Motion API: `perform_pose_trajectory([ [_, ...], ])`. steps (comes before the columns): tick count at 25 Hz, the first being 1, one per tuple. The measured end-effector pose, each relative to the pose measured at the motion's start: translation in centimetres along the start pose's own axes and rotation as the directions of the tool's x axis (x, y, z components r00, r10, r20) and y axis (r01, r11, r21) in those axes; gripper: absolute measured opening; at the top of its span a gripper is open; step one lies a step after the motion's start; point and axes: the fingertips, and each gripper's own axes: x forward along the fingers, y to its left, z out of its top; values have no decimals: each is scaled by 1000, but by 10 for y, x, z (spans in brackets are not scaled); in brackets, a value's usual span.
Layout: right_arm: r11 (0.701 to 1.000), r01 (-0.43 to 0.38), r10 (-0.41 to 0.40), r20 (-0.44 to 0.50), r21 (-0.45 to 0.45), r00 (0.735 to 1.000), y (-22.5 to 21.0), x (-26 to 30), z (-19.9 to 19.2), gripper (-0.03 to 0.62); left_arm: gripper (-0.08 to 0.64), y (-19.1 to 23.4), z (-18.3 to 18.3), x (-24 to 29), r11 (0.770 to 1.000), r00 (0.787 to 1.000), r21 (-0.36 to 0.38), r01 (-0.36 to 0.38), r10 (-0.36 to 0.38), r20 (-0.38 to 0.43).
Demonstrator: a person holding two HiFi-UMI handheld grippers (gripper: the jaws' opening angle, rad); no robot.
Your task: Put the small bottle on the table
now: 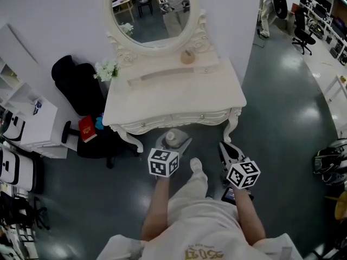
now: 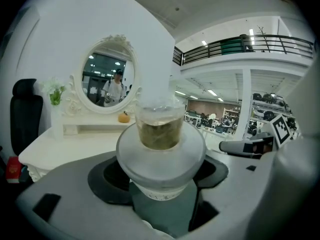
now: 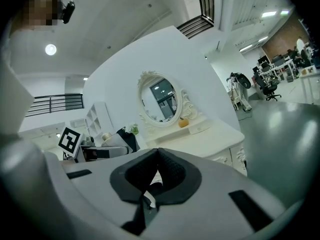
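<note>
In front of the white carved dressing table (image 1: 179,99), short of its front edge, the small frosted bottle with a clear neck (image 2: 161,154) is gripped upright in the wide-spread left gripper (image 1: 173,141); the right gripper (image 3: 156,164) is closed, empty. The bottle should be carried level over the table, seated fully, then released.

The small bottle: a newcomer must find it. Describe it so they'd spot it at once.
Find the white dressing table with the oval mirror; in front of it is the left gripper. Its fingers grip the small bottle: clear, with olive-brown contents and a wide frosted collar, while the right gripper is empty.
</note>
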Motion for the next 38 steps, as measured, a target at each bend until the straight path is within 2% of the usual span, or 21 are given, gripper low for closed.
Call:
perform_pose_trajectory([
  [6,998,58,-58,-25,-7,998,-60,47,21,12,350,31,21,78,999,1000,-31,21,-22,-2],
  [14,998,55,-57,-92,-27,994,-110,169,57,12,350,115,68,167,997,1000,-71,-17,18,4],
  [20,992,127,-129,-143,-24,981,-149,233,65,12,350,165,77,217,996,999,-90,-25,22,-35],
  [27,988,152,-151,-144,-6,978,-168,274,72,12,350,199,74,248,995,998,-102,-23,17,-62],
  [38,993,120,-122,-154,-22,981,-172,309,81,12,350,226,77,256,992,997,-118,-49,41,-66],
])
